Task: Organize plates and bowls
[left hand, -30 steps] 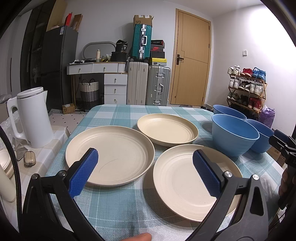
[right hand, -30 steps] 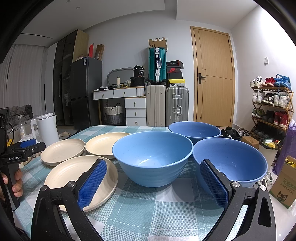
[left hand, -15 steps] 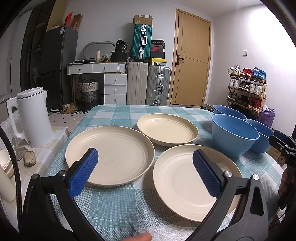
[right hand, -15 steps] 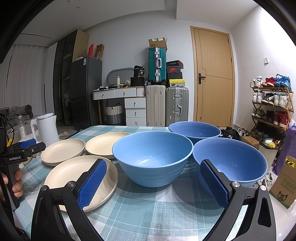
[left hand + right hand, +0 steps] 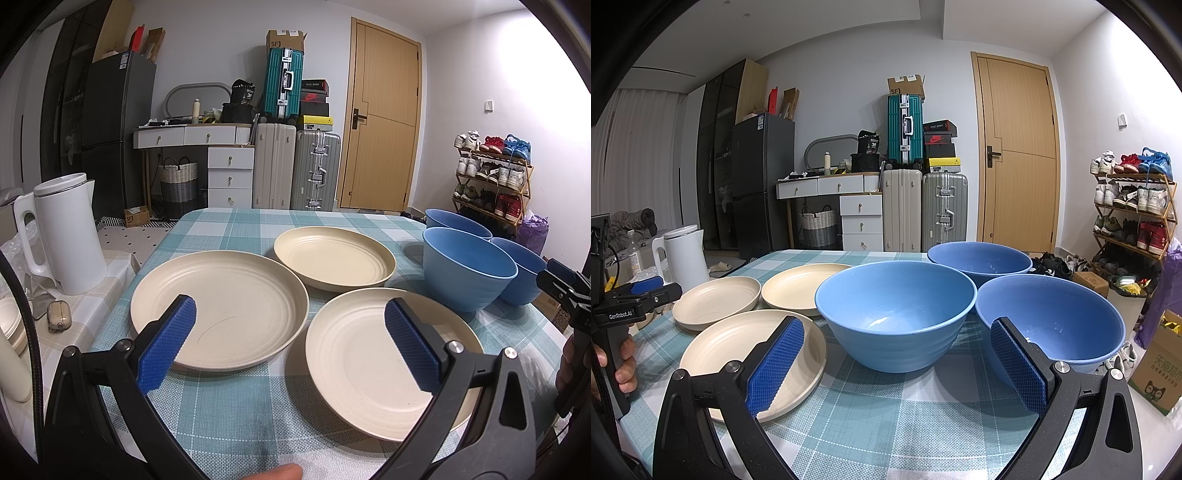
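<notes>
Three cream plates point(image 5: 221, 306) just beyond the gaping left hand-held gripper point(image 5: 291, 347)

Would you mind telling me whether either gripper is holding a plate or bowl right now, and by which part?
Nothing is held. The left gripper and the right gripper are both open, with nothing between their blue pads.

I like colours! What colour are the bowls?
The bowls are blue, clearest in the right wrist view.

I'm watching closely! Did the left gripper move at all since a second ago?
No. The left gripper frames the two nearest plates exactly as before, and the kettle sits unchanged.
</notes>
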